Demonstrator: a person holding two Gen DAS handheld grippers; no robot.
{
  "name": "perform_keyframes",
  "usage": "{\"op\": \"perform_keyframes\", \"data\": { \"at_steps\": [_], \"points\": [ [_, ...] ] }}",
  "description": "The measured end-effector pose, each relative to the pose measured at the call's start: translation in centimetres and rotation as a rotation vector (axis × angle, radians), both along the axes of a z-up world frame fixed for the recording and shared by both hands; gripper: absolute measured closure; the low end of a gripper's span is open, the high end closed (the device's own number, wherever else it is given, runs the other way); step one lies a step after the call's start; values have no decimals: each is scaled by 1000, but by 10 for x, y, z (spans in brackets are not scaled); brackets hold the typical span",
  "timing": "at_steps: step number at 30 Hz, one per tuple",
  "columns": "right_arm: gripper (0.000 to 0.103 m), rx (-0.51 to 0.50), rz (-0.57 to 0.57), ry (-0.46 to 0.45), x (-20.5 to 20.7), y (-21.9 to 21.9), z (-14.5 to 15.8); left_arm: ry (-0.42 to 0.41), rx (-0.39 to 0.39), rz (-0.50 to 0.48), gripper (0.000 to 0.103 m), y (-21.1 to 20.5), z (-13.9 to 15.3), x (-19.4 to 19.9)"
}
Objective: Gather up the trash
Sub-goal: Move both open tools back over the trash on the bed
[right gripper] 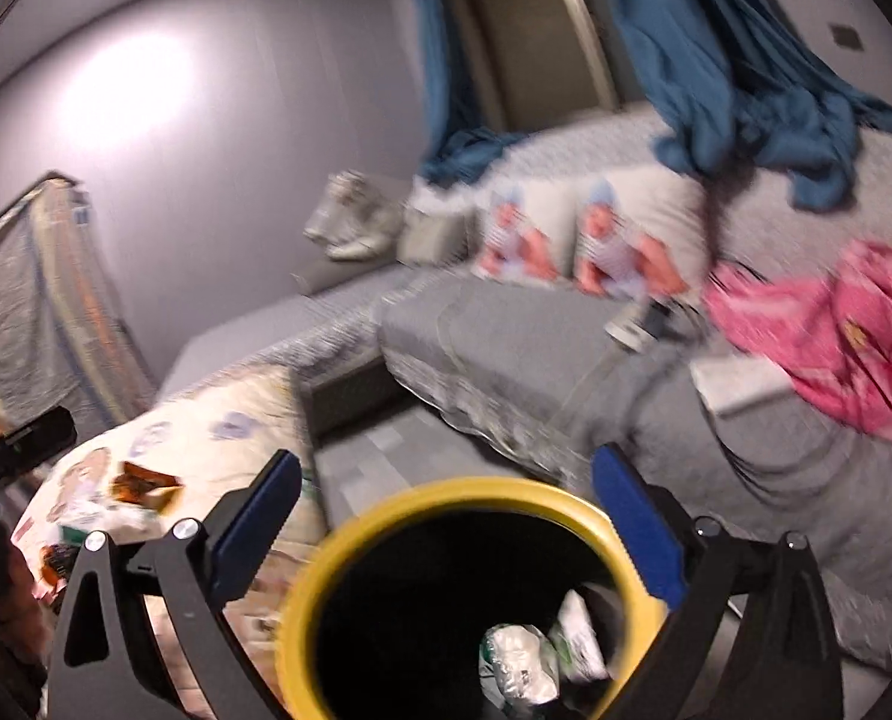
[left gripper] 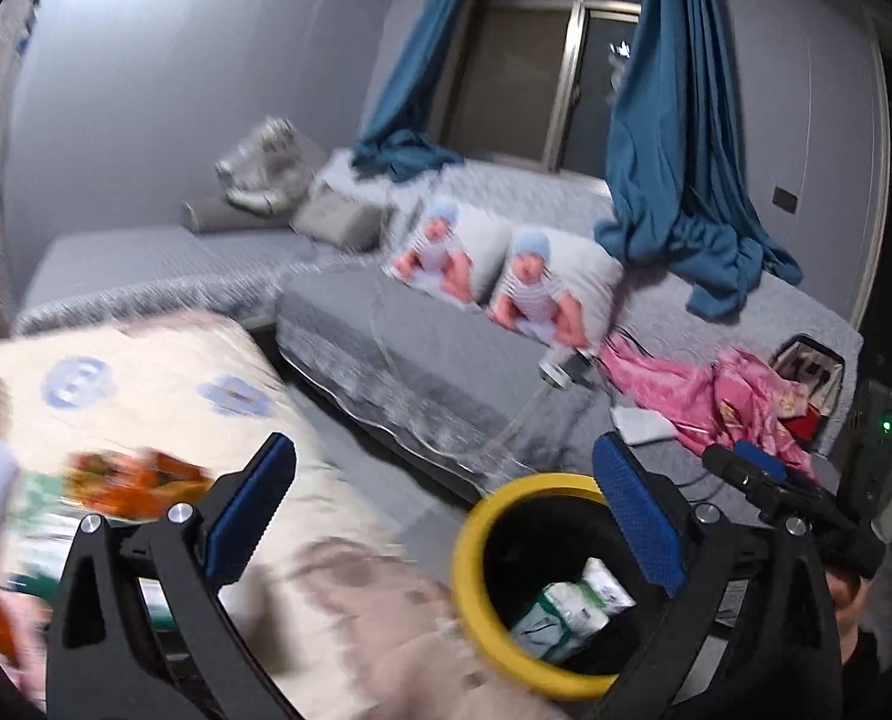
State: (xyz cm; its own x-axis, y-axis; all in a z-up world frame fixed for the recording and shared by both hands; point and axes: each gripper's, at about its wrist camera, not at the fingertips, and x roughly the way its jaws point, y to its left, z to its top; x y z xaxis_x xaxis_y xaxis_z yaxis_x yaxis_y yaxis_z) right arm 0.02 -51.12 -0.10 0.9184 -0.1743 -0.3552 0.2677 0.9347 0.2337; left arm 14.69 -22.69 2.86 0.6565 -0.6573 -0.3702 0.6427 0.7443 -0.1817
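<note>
A black bin with a yellow rim [left gripper: 470,576] [right gripper: 440,495] stands on the floor between a low table and a grey sofa. White-and-green wrappers [left gripper: 572,606] [right gripper: 530,654] lie inside it. My left gripper [left gripper: 446,516] is open and empty, above the bin's left side. My right gripper [right gripper: 446,510] is open and empty too, straddling the bin's mouth from above. On the table's patterned cloth [left gripper: 164,384] [right gripper: 218,438] lie an orange wrapper [left gripper: 140,483] [right gripper: 146,486] and more green and white litter [left gripper: 44,528] [right gripper: 74,534]. The right gripper's black body [left gripper: 794,510] shows in the left wrist view.
A grey sofa [left gripper: 422,360] [right gripper: 506,342] runs behind the bin, with two printed cushions [left gripper: 542,288], a pink garment [left gripper: 716,396] [right gripper: 836,324] and blue curtains [left gripper: 680,180] draped on it. A strip of grey floor [right gripper: 374,456] lies between table and sofa.
</note>
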Motion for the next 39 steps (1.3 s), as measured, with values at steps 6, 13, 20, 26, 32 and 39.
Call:
{"op": "perform_keyframes", "data": {
  "at_steps": [6,13,20,26,32,39],
  "points": [
    [8,-130,300,-103,7,69,18,-131,46,141,8,126,24,-31],
    [8,-288,704,-151,15,162,12,-189,179,301,8,236,11,-74],
    [8,-416,777,-103,20,235,-13,-60,205,441,8,297,-38,-100],
    [8,-401,721,-2,40,258,-34,-4,245,482,8,298,-72,-119],
    [17,-286,702,84,61,261,-44,46,241,480,8,297,-87,-118],
    [27,-228,717,171,85,275,-59,80,227,481,9,293,-96,-111]
  ]
}}
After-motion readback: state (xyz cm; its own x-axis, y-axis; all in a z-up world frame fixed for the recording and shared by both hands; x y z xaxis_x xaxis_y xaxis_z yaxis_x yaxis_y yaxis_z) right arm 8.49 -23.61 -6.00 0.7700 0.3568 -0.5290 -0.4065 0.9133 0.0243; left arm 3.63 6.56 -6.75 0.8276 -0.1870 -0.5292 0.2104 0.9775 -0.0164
